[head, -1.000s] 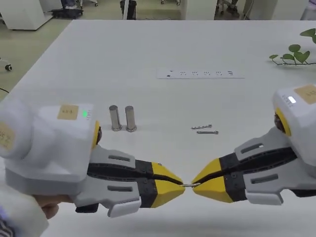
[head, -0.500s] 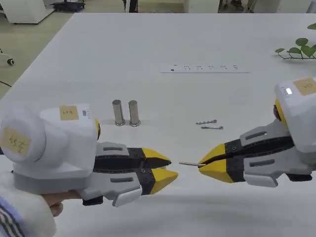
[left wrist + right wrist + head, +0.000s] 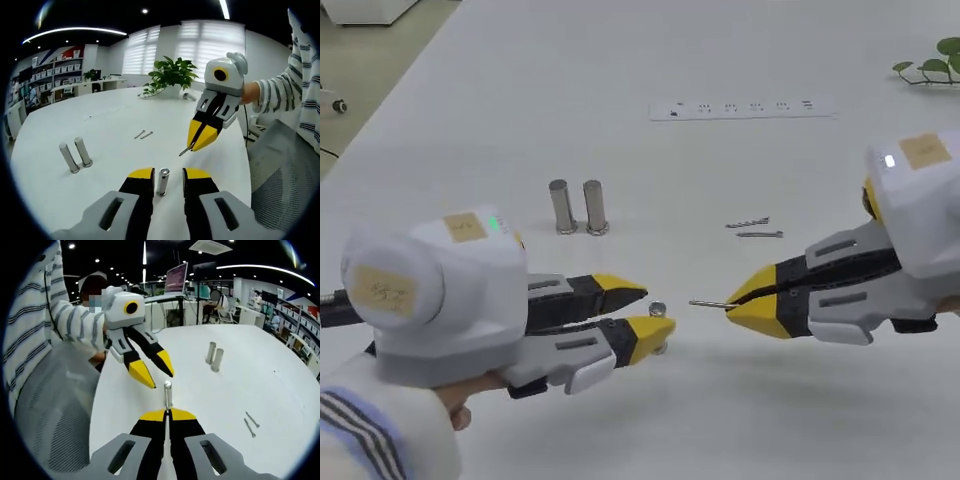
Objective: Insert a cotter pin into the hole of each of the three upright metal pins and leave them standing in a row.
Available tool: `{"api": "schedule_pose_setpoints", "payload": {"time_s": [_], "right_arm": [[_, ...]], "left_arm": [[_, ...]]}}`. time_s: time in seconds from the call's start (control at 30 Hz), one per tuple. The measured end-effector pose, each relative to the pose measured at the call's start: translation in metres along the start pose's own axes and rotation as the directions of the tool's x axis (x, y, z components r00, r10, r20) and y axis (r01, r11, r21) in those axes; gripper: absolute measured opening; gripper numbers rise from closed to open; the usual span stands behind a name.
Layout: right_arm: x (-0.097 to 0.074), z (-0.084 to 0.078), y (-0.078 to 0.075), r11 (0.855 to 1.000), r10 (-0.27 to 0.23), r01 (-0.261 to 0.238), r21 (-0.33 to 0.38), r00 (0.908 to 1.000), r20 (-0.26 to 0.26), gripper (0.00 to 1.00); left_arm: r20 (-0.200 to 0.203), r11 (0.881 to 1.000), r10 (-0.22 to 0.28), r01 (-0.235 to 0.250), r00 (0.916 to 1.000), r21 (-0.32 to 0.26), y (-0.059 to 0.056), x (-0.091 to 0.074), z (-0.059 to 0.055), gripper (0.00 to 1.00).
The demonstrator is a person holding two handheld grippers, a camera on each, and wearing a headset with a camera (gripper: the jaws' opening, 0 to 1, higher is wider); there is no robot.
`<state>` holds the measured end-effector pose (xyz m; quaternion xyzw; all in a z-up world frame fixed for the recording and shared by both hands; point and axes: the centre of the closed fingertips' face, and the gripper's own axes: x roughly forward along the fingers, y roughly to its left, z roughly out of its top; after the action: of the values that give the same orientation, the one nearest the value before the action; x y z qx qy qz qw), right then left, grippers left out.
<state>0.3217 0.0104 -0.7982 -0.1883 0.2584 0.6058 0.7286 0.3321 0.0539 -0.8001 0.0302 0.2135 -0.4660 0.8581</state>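
Seemingly no pin is fitted yet: the near metal pin (image 3: 657,311) stands upright between the spread jaws of the left hand-held gripper (image 3: 168,173), the right hand-held gripper (image 3: 732,303) clamps a cotter pin (image 3: 708,304) aimed just beside it, and two more metal pins (image 3: 595,207) and two spare cotter pins (image 3: 760,234) wait beyond it on the surface (image 3: 740,420).

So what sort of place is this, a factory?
More likely an open-plan office or lab: a long white table with a power strip, a potted plant by window blinds, monitors behind.
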Motion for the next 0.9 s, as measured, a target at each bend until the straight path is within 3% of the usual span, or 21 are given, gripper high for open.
{"api": "schedule_pose_setpoints", "payload": {"time_s": [0.17,0.33,0.57,0.9], "right_arm": [[0.007,-0.005,-0.007,1.0,0.016,-0.016,-0.018,0.9998,-0.01,0.02],[0.011,-0.01,-0.012,0.999,0.034,-0.034,-0.026,0.9992,-0.021,0.02],[0.016,-0.013,-0.013,0.996,0.075,-0.077,-0.046,0.9966,-0.035,0.02],[0.021,-0.008,-0.01,0.987,0.14,-0.143,-0.07,0.989,-0.048,0.02]], "left_arm": [[-0.016,1.0,0.024,-0.025,0.9996,-0.003,0.006,0.006,-0.008,0.2],[-0.029,1.0,0.019,-0.019,0.9994,-0.012,0.007,0.011,-0.016,0.2],[-0.043,0.999,0.046,-0.047,0.998,-0.026,0.01,0.017,-0.026,0.18],[-0.037,0.999,0.035,-0.036,0.9987,-0.04,0.008,0.022,-0.027,0.13]]}}
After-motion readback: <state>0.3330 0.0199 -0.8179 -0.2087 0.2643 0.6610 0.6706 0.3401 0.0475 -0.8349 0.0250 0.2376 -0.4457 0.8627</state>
